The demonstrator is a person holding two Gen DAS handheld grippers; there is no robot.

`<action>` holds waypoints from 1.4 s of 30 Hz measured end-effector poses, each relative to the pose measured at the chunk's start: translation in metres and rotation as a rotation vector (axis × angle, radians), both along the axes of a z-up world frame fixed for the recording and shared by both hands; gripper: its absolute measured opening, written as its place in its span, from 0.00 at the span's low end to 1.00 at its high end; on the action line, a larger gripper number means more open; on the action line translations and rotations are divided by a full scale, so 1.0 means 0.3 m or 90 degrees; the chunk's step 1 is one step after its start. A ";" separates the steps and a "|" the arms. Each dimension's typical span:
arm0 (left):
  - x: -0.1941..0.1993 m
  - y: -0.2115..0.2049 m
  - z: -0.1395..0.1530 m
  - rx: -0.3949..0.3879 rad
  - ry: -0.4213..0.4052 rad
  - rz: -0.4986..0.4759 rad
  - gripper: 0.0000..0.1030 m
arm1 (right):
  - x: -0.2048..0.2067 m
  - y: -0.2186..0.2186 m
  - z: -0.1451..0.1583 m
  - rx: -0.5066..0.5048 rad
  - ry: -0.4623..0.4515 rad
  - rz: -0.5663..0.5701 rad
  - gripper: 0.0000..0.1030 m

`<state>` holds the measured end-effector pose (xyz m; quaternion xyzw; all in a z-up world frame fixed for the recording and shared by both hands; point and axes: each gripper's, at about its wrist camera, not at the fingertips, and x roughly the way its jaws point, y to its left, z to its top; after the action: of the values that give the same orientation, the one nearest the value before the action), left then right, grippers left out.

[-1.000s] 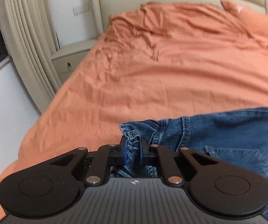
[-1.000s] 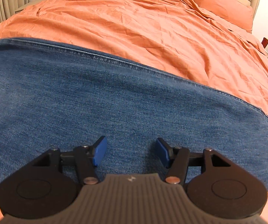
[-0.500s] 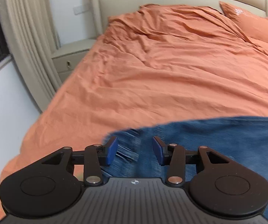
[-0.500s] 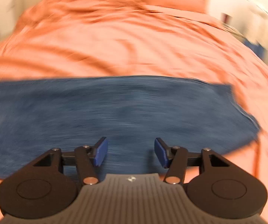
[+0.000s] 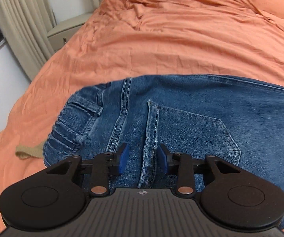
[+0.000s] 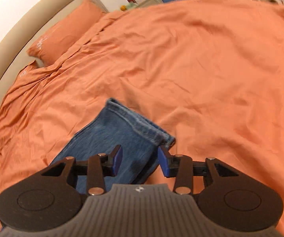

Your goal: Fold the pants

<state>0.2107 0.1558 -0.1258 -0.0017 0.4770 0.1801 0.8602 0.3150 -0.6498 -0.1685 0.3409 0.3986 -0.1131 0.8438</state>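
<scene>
Jeans (image 5: 191, 118) lie flat on the orange bedspread (image 5: 161, 45), directly ahead of and beneath both grippers. Left gripper (image 5: 143, 159) hovers over the seat, jaws apart and holding nothing, with the back pocket (image 5: 197, 136) just ahead to its right and the waistband (image 5: 70, 122) to its left. Right gripper (image 6: 140, 161) has its jaws apart too, above the leg end; the hem (image 6: 140, 121) sits just ahead of its fingertips. A pillow (image 6: 62, 33) lies far ahead-left.
</scene>
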 end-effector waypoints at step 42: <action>0.373 -1.079 -0.053 -0.094 -0.018 -0.418 0.36 | 0.049 -0.132 -0.174 0.178 -0.053 -0.006 0.10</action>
<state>0.3225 -0.1678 -0.1418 0.0869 0.4522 -0.1416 0.8763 0.3298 -0.6894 -0.2207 0.4616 0.3736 -0.0463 0.8033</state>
